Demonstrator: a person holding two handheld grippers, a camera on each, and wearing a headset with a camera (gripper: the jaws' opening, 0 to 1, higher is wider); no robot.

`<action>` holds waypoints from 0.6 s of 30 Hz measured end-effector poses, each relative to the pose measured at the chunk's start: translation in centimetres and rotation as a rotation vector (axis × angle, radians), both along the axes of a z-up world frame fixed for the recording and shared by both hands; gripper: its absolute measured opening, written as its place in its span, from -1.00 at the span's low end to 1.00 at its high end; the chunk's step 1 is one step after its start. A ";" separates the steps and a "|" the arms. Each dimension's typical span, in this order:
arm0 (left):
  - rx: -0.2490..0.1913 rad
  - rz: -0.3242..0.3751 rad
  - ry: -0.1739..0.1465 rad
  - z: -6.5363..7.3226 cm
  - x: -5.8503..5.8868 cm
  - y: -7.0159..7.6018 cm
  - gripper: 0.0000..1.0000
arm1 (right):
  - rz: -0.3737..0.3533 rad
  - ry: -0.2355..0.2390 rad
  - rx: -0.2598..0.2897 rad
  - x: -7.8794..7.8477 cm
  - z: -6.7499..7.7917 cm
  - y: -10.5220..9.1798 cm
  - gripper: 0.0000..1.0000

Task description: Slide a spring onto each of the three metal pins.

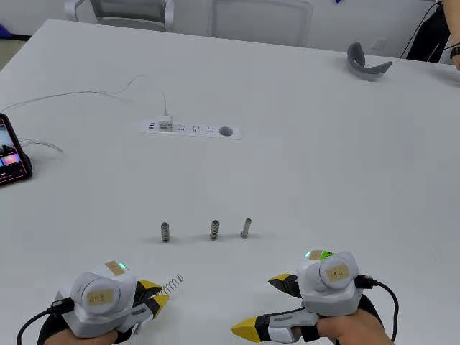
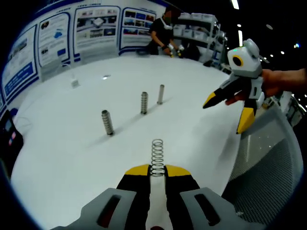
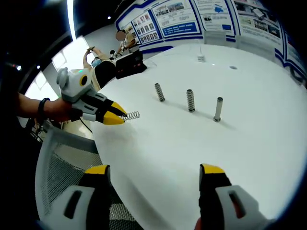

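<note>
Three metal pins stand in a row on the white table. The left pin (image 1: 164,231) and the middle pin (image 1: 214,229) each carry a spring; the right pin (image 1: 246,228) is bare. In the left gripper view these are the left pin (image 2: 107,122), the middle pin (image 2: 144,102) and the bare pin (image 2: 160,94). My left gripper (image 1: 157,295) is shut on a loose spring (image 1: 172,283), which sticks out ahead of its tips (image 2: 157,151) near the table's front edge. My right gripper (image 1: 264,305) stands open and empty at the front right, its yellow fingertips (image 3: 211,170) wide apart.
A white power strip (image 1: 190,129) with a plugged-in adapter and cable lies beyond the pins. A phone (image 1: 10,152) rests at the left edge. A grey curved object (image 1: 366,61) sits at the far right. Chairs stand behind the table.
</note>
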State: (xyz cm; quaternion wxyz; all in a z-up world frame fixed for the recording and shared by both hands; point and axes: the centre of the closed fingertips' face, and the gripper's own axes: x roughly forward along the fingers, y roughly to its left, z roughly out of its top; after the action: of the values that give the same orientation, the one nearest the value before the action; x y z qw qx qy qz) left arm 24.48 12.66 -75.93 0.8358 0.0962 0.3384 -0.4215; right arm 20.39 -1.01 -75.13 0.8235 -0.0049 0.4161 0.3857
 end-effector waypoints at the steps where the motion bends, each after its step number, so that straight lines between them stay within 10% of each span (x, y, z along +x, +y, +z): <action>1: -0.001 0.000 -0.005 0.2 0.0 0.1 -0.78 | 0.001 0.000 0.003 0.0 0.1 0.1 0.54; 18: -0.018 -0.053 -0.072 3.8 0.2 -0.2 -0.78 | -0.023 -0.033 0.169 2.7 3.3 3.1 0.34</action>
State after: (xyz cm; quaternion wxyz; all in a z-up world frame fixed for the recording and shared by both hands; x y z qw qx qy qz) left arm 24.67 12.43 -72.11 0.8367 0.1127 0.3016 -0.4429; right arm 23.10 2.12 -71.85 0.8320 0.0631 0.3684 0.4100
